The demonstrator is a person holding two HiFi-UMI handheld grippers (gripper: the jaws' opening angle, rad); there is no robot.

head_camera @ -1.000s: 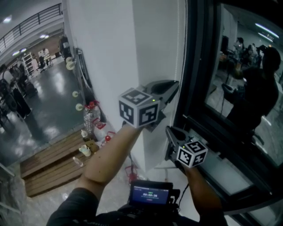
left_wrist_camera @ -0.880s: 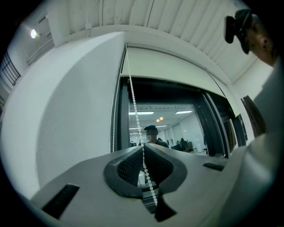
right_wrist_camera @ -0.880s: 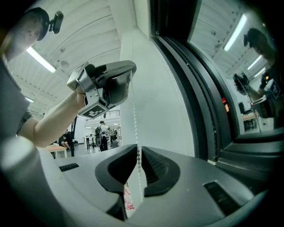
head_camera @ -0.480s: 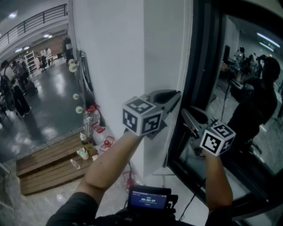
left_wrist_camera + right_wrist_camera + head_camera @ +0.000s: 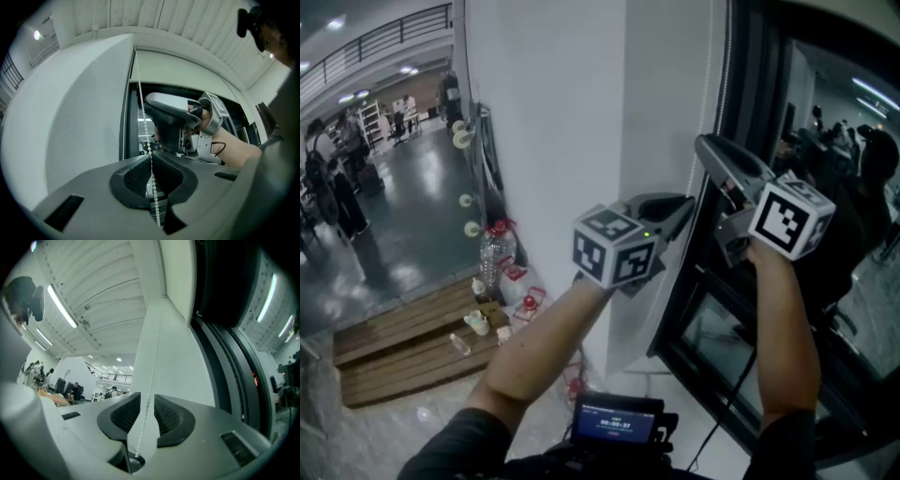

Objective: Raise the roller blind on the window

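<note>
White bead chain (image 5: 142, 103), two strands, one pinched in left tool (image 5: 151, 157), one hanging free inside spread right tool (image 5: 147, 398), one dark window frame (image 5: 698, 309).

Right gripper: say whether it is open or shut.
Open. The right gripper has its fingers apart, bead chain passing untouched between them.

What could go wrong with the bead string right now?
The right gripper stands open around the bead chain; if it closes off-centre, the thin chain may slip out. Only the left gripper pinches the chain, so a hard tug there might make the beads slide through.
</note>
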